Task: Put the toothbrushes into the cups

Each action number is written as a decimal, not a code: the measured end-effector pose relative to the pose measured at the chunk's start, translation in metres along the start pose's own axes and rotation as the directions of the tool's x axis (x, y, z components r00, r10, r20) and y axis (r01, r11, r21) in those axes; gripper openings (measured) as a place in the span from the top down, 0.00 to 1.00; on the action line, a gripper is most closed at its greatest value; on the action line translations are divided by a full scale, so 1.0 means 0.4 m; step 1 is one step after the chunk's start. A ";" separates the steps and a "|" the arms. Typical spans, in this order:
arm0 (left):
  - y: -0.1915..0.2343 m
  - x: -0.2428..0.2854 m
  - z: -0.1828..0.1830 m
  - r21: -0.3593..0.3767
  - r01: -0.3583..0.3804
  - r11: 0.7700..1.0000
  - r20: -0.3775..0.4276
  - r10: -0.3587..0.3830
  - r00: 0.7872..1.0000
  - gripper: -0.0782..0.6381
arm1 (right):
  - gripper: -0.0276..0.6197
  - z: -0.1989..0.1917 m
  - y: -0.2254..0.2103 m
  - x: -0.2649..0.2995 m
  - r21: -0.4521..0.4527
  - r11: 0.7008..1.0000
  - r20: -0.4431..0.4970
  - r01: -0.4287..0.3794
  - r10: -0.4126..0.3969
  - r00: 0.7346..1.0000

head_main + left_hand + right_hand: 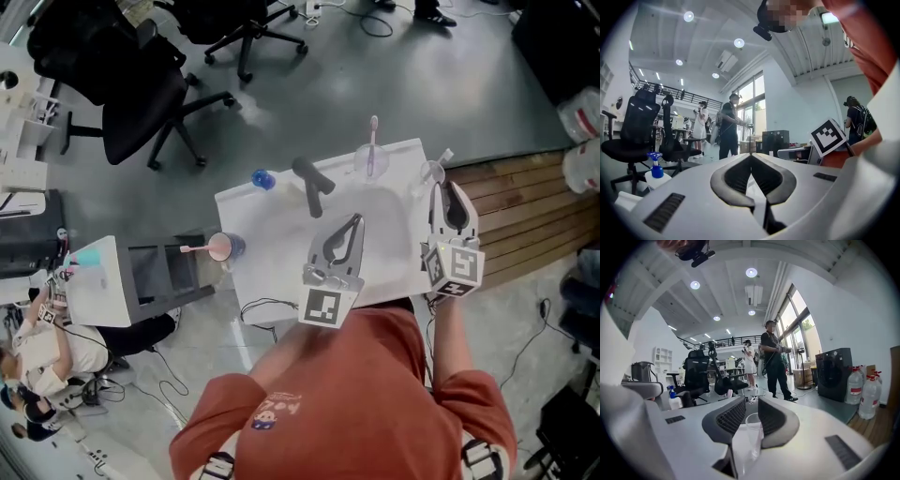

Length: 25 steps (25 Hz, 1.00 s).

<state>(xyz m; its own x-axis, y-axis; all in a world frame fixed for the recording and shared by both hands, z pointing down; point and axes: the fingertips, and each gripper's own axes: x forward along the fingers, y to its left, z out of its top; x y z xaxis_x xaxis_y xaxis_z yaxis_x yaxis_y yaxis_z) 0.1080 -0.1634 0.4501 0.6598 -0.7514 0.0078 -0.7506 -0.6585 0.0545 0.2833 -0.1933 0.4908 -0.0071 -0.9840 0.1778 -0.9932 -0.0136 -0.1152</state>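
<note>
Clear cup between parted jaws
The right gripper (751,400) frames a clear plastic cup (754,430); a person (776,362) stands far off, an office chair (696,373) far left.

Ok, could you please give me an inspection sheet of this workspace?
Surface: white table, mostly bare.
Job's things: clear cup holding pink toothbrush; second clear cup at right edge; pink cup by left edge.
Clutter: blue spray bottle; dark grey tool.
Grippers: left gripper shut, empty; right gripper open, facing second clear cup.
Cables: black cable on floor.
Surroundings: office chairs; wooden floor at right.
</note>
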 end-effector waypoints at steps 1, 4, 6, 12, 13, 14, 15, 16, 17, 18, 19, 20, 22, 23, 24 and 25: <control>0.007 -0.017 0.007 0.002 -0.012 1.000 0.008 0.012 1.000 0.87 | 0.81 0.007 0.016 -0.011 -0.007 1.000 0.006 -0.008 0.008 1.000; 0.034 -0.073 0.033 0.004 -0.054 0.999 0.033 0.053 0.998 0.87 | 0.81 0.032 0.071 -0.046 -0.033 0.999 0.025 -0.034 0.035 0.999; 0.055 -0.113 0.049 0.012 -0.080 0.997 0.046 0.080 0.996 0.87 | 0.81 0.047 0.111 -0.070 -0.050 0.998 0.037 -0.049 0.051 0.998; 0.126 -0.263 0.076 0.023 -0.180 0.983 0.062 0.179 0.982 0.87 | 0.81 0.062 0.250 -0.143 -0.070 0.991 0.058 -0.115 0.119 0.991; 0.136 -0.291 0.083 0.026 -0.197 0.980 0.068 0.195 0.978 0.87 | 0.81 0.063 0.275 -0.156 -0.072 0.989 0.061 -0.129 0.134 0.989; 0.146 -0.318 0.089 0.031 -0.213 0.976 0.073 0.211 0.975 0.87 | 0.81 0.065 0.301 -0.167 -0.074 0.987 0.064 -0.144 0.149 0.987; 0.157 -0.343 0.094 0.037 -0.228 0.973 0.076 0.225 0.971 0.87 | 0.81 0.067 0.326 -0.177 -0.077 0.984 0.067 -0.160 0.165 0.984; 0.167 -0.365 0.097 0.044 -0.242 0.969 0.079 0.238 0.968 0.87 | 0.81 0.069 0.349 -0.185 -0.082 0.981 0.070 -0.175 0.181 0.981; 0.177 -0.385 0.099 0.051 -0.255 0.966 0.080 0.251 0.965 0.87 | 0.81 0.071 0.372 -0.193 -0.087 0.978 0.073 -0.189 0.196 0.978; 0.185 -0.405 0.101 0.057 -0.268 0.962 0.083 0.262 0.961 0.86 | 0.81 0.075 0.393 -0.202 -0.093 0.975 0.076 -0.202 0.210 0.975; 0.192 -0.427 0.105 0.060 -0.280 0.958 0.088 0.274 0.958 0.87 | 0.81 0.078 0.415 -0.213 -0.099 0.971 0.079 -0.216 0.224 0.971; 0.199 -0.450 0.111 0.062 -0.293 0.954 0.093 0.287 0.953 0.87 | 0.81 0.083 0.439 -0.225 -0.105 0.967 0.083 -0.230 0.239 0.967; 0.217 -0.497 0.127 0.068 -0.325 0.943 0.103 0.317 0.943 0.86 | 0.81 0.098 0.488 -0.246 -0.113 0.958 0.094 -0.264 0.275 0.957; 0.230 -0.514 0.134 0.073 -0.342 0.937 0.106 0.334 0.937 0.87 | 0.81 0.108 0.510 -0.252 -0.107 0.952 0.101 -0.286 0.297 0.949; 0.244 -0.528 0.137 0.081 -0.361 0.929 0.101 0.353 0.930 0.87 | 0.81 0.119 0.530 -0.255 -0.093 0.946 0.110 -0.311 0.320 0.941; 0.259 -0.540 0.136 0.091 -0.380 0.921 0.089 0.372 0.924 0.86 | 0.81 0.132 0.547 -0.259 -0.075 0.939 0.120 -0.334 0.341 0.932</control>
<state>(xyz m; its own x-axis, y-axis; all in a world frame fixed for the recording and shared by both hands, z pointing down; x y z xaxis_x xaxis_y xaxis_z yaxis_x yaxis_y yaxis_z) -0.1143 -0.0716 0.3999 0.3268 -0.9431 -0.0613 -0.9449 -0.3246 -0.0433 0.0727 -0.1036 0.3957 -0.3318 -0.9433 0.0092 -0.9394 0.3295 -0.0942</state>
